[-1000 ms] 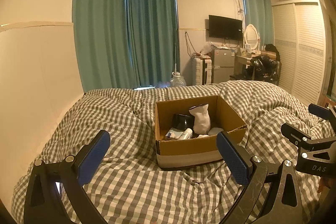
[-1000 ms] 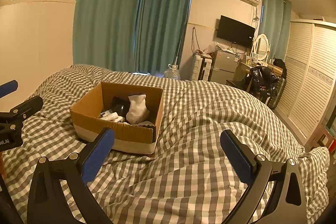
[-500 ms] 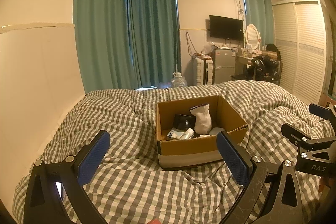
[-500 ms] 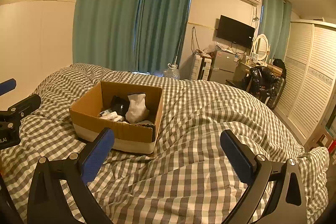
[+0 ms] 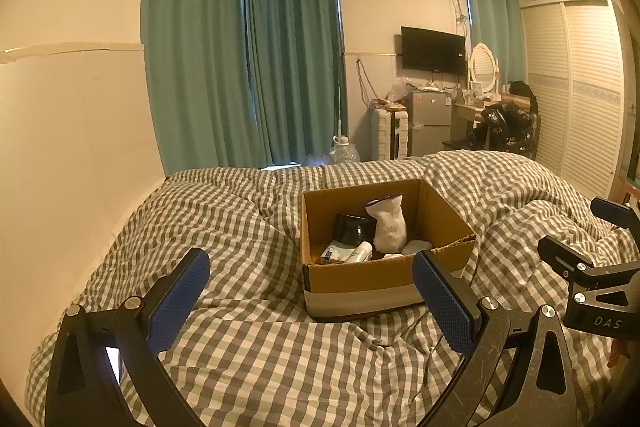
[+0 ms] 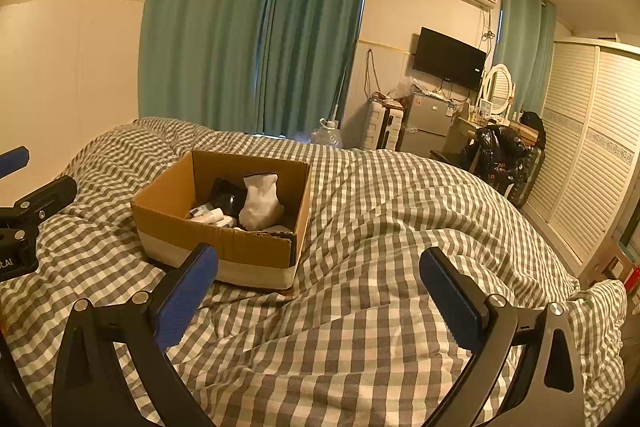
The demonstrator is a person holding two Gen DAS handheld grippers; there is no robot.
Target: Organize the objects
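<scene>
Your fingers are spread wide on both tools and hold nothing: the left gripper (image 5: 310, 297) frames the near wall of the cardboard box (image 5: 360, 275) between its blue pads (image 5: 180, 293), and the right gripper (image 6: 318, 295) hangs over bare checked duvet (image 6: 400, 227). From your left wrist view the box sits at about 12 o'clock, just beyond the fingertips, resting on the duvet; from your right wrist view it lies at about 10 o'clock, beyond the left finger. Inside the box you have a white pouch (image 5: 387, 225) standing upright near the middle, a black container (image 5: 354, 230) just beside it at its 9 o'clock, and small white tubes (image 5: 360, 251) lying on the floor in front of that. You can see your right gripper at 3 o'clock in the left view, well apart from the box. Teal curtains (image 5: 248, 59) hang behind the bed.
</scene>
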